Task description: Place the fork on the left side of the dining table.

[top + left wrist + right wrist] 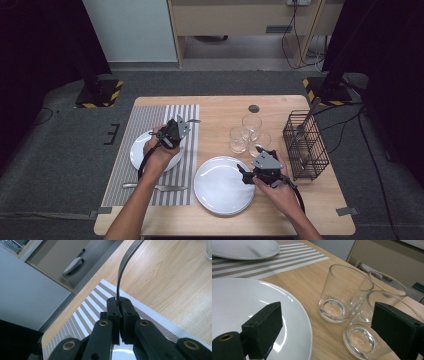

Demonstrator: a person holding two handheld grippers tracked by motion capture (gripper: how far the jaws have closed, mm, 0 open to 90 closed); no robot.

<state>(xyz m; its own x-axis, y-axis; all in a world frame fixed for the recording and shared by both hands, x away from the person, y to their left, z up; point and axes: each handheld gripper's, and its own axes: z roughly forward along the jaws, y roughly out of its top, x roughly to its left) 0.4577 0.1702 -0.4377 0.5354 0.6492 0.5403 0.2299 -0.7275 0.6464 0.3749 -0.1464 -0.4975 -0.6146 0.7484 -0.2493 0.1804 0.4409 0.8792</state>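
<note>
My left gripper hovers over the white plate on the striped placemat. It is shut on the flat handle of a metal utensil. In the left gripper view the jaws pinch that handle, which curves up and away; its working end is hidden. My right gripper stands open at the right edge of a second white plate. In the right gripper view one jaw hangs over this plate, the other beside the nearest glass, with nothing gripped.
Three clear glasses cluster just beyond my right gripper. A black wire basket with a utensil in it stands at the right edge. A knife lies on the placemat's near end.
</note>
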